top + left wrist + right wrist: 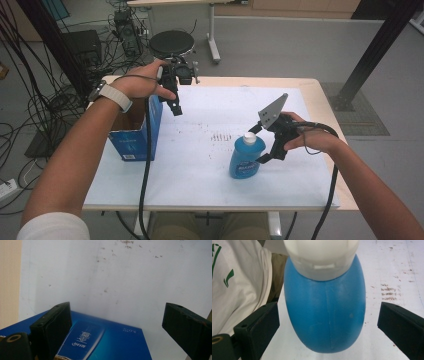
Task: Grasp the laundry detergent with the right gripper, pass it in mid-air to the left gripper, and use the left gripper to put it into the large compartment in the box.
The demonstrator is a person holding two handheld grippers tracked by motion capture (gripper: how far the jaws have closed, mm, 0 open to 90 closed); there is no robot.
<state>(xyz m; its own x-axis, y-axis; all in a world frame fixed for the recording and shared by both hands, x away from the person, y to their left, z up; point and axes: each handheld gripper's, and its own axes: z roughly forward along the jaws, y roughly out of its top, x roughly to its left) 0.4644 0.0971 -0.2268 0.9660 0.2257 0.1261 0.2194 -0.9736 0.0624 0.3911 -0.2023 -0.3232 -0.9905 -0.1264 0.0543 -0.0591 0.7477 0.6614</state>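
Note:
A blue bottle (245, 161) with a white cap (249, 138) stands upright on the white-covered table (200, 180), right of centre. My right gripper (258, 146) comes at it from the right, open. In the right gripper view the bottle (325, 312) stands between the two spread jaws of the gripper (328, 325), apart from both. An open-topped blue cardboard box (131, 142) sits at the table's left edge. My left gripper (176, 108) hangs open just above the box's right wall, pointing down; in its own view that gripper (116, 322) holds nothing and looks down on the box's blue side (107, 345).
Brown smudges (222, 136) mark the white sheet mid-table. A round black stool (171, 42) stands beyond the far edge, and cables (30, 105) tangle on the floor at left. A black post (372, 50) rises at the back right. The person's lap lies under the front edge.

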